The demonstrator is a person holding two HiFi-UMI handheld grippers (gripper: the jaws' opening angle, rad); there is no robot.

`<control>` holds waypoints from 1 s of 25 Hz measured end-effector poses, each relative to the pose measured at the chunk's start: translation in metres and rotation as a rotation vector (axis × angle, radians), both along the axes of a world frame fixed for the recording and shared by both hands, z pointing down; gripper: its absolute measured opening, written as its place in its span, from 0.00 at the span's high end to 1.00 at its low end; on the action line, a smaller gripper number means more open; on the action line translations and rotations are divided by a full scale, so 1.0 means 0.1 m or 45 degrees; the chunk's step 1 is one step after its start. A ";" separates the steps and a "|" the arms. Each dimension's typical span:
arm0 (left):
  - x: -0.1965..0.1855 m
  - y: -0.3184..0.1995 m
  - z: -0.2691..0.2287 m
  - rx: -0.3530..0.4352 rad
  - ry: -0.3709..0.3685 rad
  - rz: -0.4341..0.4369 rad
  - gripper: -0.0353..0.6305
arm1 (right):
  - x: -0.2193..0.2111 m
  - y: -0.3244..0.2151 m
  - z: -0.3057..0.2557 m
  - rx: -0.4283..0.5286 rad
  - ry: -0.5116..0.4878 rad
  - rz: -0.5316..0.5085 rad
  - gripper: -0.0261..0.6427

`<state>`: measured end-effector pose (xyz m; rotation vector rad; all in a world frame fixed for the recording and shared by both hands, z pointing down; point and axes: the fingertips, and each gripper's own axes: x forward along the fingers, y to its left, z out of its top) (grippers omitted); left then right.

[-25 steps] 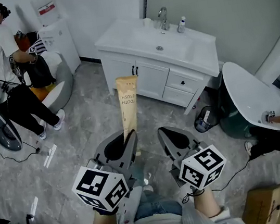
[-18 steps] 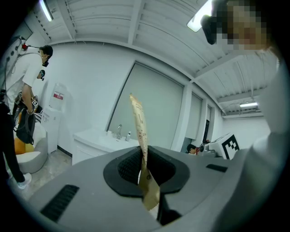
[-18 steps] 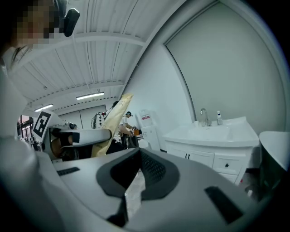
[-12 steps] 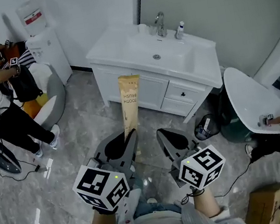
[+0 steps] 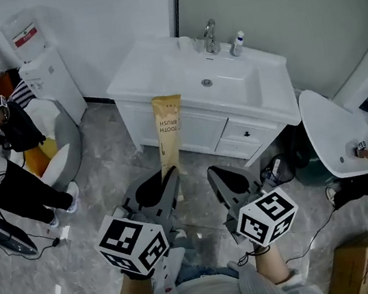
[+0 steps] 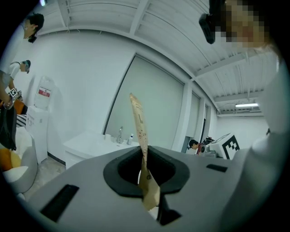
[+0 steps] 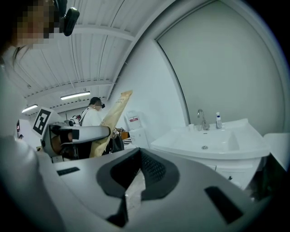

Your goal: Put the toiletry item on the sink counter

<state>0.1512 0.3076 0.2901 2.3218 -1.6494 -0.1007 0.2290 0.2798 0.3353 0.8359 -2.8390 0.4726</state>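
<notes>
Two hand-held grippers nearer sink counter (image 5: 151, 68): left (image 5: 168, 180) pinching toothbrush packet (image 5: 168, 128), right (image 5: 224, 174) seemingly closed.

The toothbrush packet (image 5: 169, 135) juts from the left tool (image 5: 169, 178) before the sink counter (image 5: 139, 75), faucet (image 5: 210, 33) behind the basin (image 5: 217, 74).

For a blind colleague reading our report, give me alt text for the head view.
Seen from above, the left gripper holds a tall tan toothbrush box upright, in front of a white sink counter that has a faucet and a small bottle at its back edge. The right gripper beside it holds nothing.
</notes>
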 end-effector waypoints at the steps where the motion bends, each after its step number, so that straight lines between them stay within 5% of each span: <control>1: -0.08 -0.05 0.00 -0.001 0.001 -0.003 0.89 | -0.06 -0.06 0.00 0.000 -0.002 0.002 0.95; 25: -1.28 -0.68 0.17 -0.030 0.012 -0.056 0.89 | -1.10 -0.79 0.22 -0.028 0.068 -0.028 0.95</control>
